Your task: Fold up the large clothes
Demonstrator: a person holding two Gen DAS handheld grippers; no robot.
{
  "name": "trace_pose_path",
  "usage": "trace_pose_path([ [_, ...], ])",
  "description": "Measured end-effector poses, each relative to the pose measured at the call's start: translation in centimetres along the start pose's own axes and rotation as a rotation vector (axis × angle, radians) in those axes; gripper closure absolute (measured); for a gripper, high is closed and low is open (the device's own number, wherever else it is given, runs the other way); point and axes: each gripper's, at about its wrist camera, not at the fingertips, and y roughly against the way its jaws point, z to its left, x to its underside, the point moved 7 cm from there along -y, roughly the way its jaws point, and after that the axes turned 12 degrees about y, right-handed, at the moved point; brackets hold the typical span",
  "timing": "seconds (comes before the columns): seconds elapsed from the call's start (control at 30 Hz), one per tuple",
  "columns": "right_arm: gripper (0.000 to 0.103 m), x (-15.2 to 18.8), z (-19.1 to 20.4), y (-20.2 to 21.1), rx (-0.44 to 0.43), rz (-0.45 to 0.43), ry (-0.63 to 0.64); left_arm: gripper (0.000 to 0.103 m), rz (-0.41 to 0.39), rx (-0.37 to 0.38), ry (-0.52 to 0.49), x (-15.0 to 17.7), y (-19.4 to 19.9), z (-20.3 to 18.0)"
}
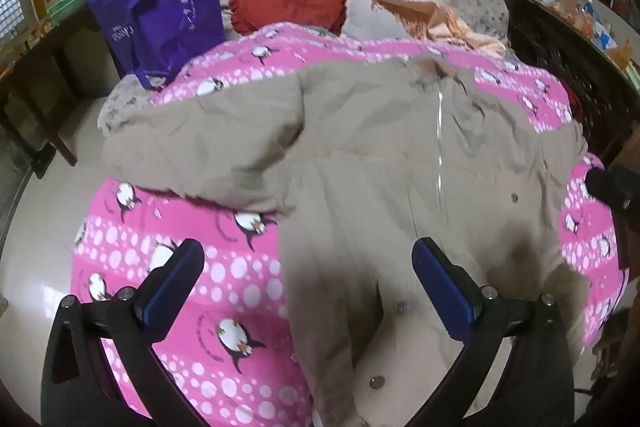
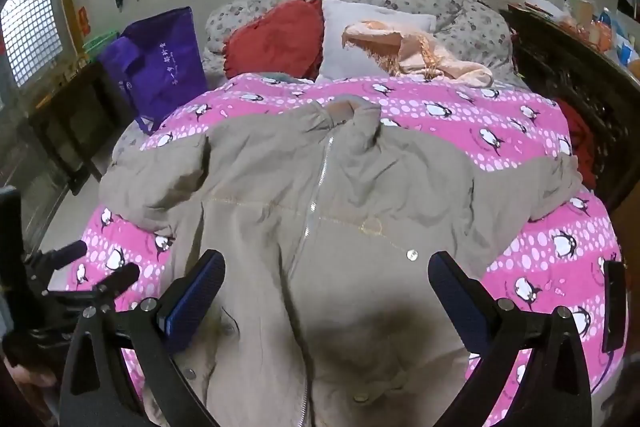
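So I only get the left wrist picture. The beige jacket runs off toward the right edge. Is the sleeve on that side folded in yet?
Observer: No. In the right wrist view the jacket has that sleeve stretched out sideways across the pink penguin blanket.
Operator: And the other claw? I only see a dark bit of it.
Observer: The right claw is open over the jacket's lower front, with nothing between its fingers.
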Motion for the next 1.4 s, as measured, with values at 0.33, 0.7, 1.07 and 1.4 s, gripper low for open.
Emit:
trace_pose_path([
  [0.33,0.001,-2.5,-0.4,-1.4,0.006,-0.028,-0.053,0.000,-0.058,-0.014,0.042,-3.8,0.6,-0.2],
  [0.7,0.001,-1.3,-0.4,-4.1,0.032,0.008,-0.043,0.000,-0.042,-0.008,0.033,-3.3,-1.8,-1.3],
  [1.07,0.001,-0.2,-0.7,-6.6,0.043,0.075,-0.076,0.000,-0.023,-0.012,0.043,-2.7,-4.1,-1.4],
  [1.4,0.001,0.0,-0.5,-8.0,0.047,0.082,-0.069,0.000,-0.014,-0.037,0.065,-2.6,-5.4,-0.5],
])
